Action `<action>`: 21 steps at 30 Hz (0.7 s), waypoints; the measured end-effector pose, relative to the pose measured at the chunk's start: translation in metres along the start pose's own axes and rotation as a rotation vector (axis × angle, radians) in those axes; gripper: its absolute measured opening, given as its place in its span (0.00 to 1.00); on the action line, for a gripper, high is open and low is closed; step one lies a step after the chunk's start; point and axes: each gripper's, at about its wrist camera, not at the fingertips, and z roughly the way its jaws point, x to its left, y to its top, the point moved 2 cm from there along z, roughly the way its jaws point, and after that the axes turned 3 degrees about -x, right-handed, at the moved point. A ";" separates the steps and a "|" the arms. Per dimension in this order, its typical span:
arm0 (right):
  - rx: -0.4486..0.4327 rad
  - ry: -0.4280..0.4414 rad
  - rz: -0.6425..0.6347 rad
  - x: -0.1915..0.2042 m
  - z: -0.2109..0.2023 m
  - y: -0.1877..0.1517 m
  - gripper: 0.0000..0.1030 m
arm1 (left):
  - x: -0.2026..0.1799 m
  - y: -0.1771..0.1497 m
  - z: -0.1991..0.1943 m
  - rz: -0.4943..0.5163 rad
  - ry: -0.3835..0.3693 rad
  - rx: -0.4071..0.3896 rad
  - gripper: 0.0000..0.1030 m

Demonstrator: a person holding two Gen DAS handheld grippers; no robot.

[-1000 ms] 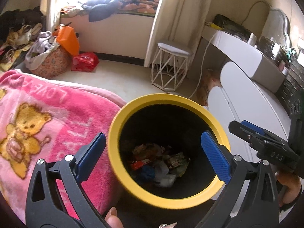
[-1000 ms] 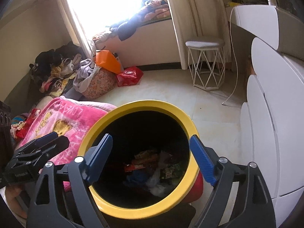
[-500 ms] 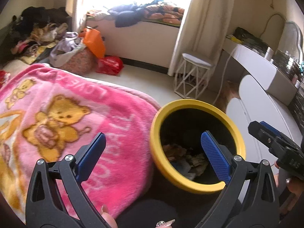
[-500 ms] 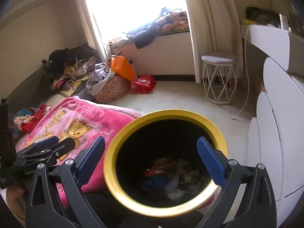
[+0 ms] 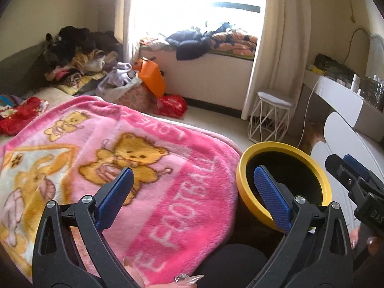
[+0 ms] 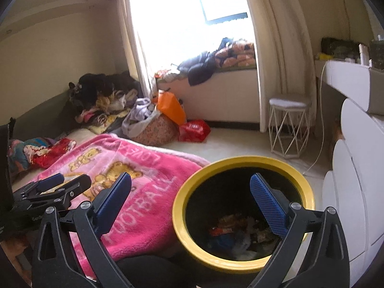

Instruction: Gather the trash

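Observation:
A black trash bin with a yellow rim (image 6: 242,162) stands on the floor beside the bed; it also shows in the left wrist view (image 5: 280,147). Several wrappers (image 6: 237,234) lie at its bottom. My left gripper (image 5: 192,184) is open and empty, raised over the pink blanket (image 5: 124,148) just left of the bin. My right gripper (image 6: 190,192) is open and empty, above the bin's left rim. Each gripper shows at the edge of the other's view: the right one (image 5: 348,175), the left one (image 6: 55,184).
A pink teddy-bear blanket (image 6: 134,168) covers the bed on the left. White rounded drawers (image 6: 355,175) stand right of the bin. A white wire stool (image 6: 288,124), a red bag (image 6: 194,129), an orange bag (image 6: 170,106) and clothes piles (image 6: 105,103) lie further back.
Both grippers have lifted and swung left away from the bin. The left one now looks over the blanket. Both stayed open and empty.

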 end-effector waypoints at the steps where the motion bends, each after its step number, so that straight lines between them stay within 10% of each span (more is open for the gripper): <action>1: -0.028 -0.007 -0.003 0.005 -0.004 -0.002 0.94 | 0.003 -0.001 -0.003 -0.004 0.007 -0.013 0.90; 9: -0.144 -0.043 -0.069 0.028 -0.017 -0.016 0.94 | 0.011 -0.005 -0.022 -0.018 0.054 -0.140 0.90; 21: -0.139 -0.090 -0.076 0.021 -0.008 -0.021 0.94 | 0.012 -0.009 -0.017 -0.027 0.047 -0.126 0.90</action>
